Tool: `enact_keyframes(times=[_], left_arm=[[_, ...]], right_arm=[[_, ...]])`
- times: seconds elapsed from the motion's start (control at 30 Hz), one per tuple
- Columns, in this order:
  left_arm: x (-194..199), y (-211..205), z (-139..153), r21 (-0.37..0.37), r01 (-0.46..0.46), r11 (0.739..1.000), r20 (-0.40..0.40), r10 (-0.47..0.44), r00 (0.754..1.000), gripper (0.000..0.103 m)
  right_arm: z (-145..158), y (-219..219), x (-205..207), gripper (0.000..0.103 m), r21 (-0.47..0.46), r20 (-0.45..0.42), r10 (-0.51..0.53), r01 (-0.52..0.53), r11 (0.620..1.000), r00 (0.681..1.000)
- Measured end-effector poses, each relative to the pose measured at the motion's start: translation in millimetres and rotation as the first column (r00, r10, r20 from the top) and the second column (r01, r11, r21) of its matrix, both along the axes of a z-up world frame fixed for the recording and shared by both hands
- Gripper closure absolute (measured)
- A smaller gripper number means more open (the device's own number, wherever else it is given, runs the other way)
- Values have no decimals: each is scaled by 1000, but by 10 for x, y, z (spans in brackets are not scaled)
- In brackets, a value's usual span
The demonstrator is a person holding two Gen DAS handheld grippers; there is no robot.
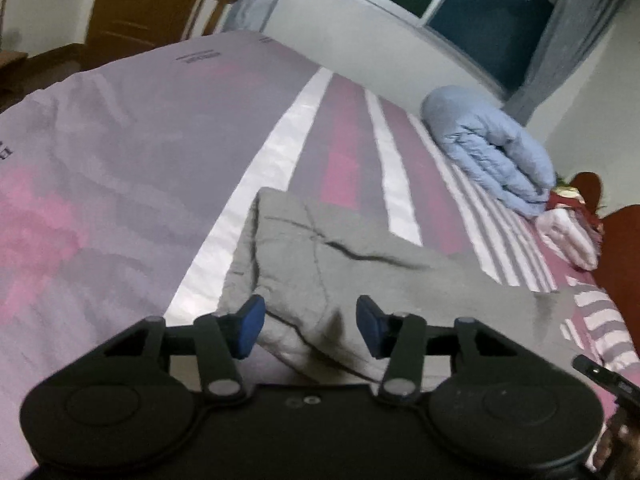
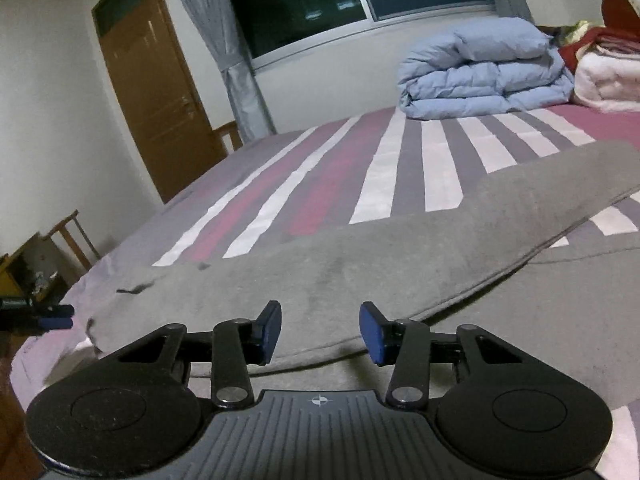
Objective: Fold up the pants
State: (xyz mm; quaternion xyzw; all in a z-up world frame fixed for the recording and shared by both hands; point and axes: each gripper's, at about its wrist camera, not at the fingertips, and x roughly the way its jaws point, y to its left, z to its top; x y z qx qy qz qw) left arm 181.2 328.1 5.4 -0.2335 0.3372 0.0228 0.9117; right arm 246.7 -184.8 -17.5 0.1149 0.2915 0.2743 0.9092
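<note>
While both grippers stand part-open and empty over the grey pants (image 2: pixel 360 264) on the bed (image 2: pixel 400 168), only the left gripper (image 1: pixel 310 328) view shows the waist end; the right gripper (image 2: pixel 320 332) view shows a folded leg ahead.

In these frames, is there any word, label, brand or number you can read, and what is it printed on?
No text can be read.
Dark print on the bedsheet, far edge: too blurred.
Dark print on its left edge: too blurred.
Crosshair mark, no letters, on the right gripper body.
</note>
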Motion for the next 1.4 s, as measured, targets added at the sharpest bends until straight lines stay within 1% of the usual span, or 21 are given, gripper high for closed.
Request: enact_keyframes(times=[0.1, 0.17, 0.3, 0.37, 0.47, 0.57, 0.63, 0.77, 0.8, 0.83, 0.87, 0.93, 0.97, 1.0, 1.03, 1.1, 1.17, 1.23, 1.3, 1.37, 1.4], left_arm=[[16, -18, -69, -17, -13, 1000, 8, 13, 1000, 63], [6, 2, -94, -45, -20, 999, 17, 21, 1000, 63], [47, 99, -176, -161, -46, 986, 12, 48, 999, 63], [75, 161, -231, -205, -61, 977, -1, 62, 998, 63], [82, 243, -299, -250, -91, 964, -9, 91, 996, 63], [90, 277, -328, -274, -92, 957, -8, 93, 996, 63], [104, 287, -327, -283, -90, 955, -8, 92, 996, 63], [116, 267, -281, -282, -91, 955, -12, 92, 996, 63], [109, 262, -274, -286, -86, 954, -5, 88, 996, 63], [111, 253, -275, -288, -80, 954, -4, 82, 997, 63], [119, 251, -276, -288, -77, 954, -5, 79, 997, 63], [144, 234, -294, -279, -81, 957, -10, 81, 997, 72], [154, 218, -299, -272, -84, 959, -9, 85, 996, 81], [154, 208, -297, -265, -92, 960, -1, 95, 995, 93], [155, 212, -299, -265, -102, 959, 5, 107, 994, 98], [149, 262, -300, -295, -120, 948, 30, 135, 990, 98], [162, 316, -248, -304, -117, 945, 54, 140, 989, 99], [177, 372, -139, -295, -106, 950, 87, 137, 987, 99], [185, 453, -47, -298, -103, 949, 109, 141, 984, 99], [163, 522, -23, -282, -106, 954, 112, 143, 983, 99], [157, 540, -60, -274, -101, 956, 96, 132, 987, 99]], right_arm=[[-42, 2, 32, 58, 28, -43, -29, 31, 999, 999], [-102, -65, 102, 58, 85, -101, -52, 61, 995, 994], [-239, -182, 221, 58, 201, -212, -85, 129, 971, 973], [-298, -235, 288, 58, 241, -270, -92, 160, 957, 958], [-439, -325, 413, 58, 296, -374, -99, 220, 930, 922], [-555, -392, 521, 58, 332, -426, -96, 254, 908, 899], [-585, -423, 566, 58, 349, -429, -96, 263, 900, 898], [-565, -439, 644, 58, 338, -422, -105, 264, 904, 900], [-552, -457, 661, 62, 343, -422, -103, 264, 901, 901], [-550, -469, 674, 70, 342, -424, -102, 264, 902, 900], [-557, -480, 683, 73, 325, -427, -108, 264, 908, 898], [-576, -444, 709, 87, 306, -435, -121, 273, 912, 892], [-594, -448, 722, 88, 303, -437, -125, 277, 912, 891], [-617, -460, 726, 91, 308, -439, -124, 278, 910, 890], [-631, -464, 720, 92, 313, -436, -120, 275, 909, 892], [-613, -493, 685, 94, 316, -412, -110, 255, 914, 905], [-496, -502, 610, 96, 335, -368, -100, 232, 913, 924], [-341, -458, 532, 96, 367, -321, -83, 205, 908, 944], [-206, -492, 412, 96, 396, -288, -64, 180, 900, 955], [-163, -484, 274, 97, 403, -268, -39, 149, 903, 963], [-197, -454, 214, 96, 387, -273, -29, 137, 912, 962]])
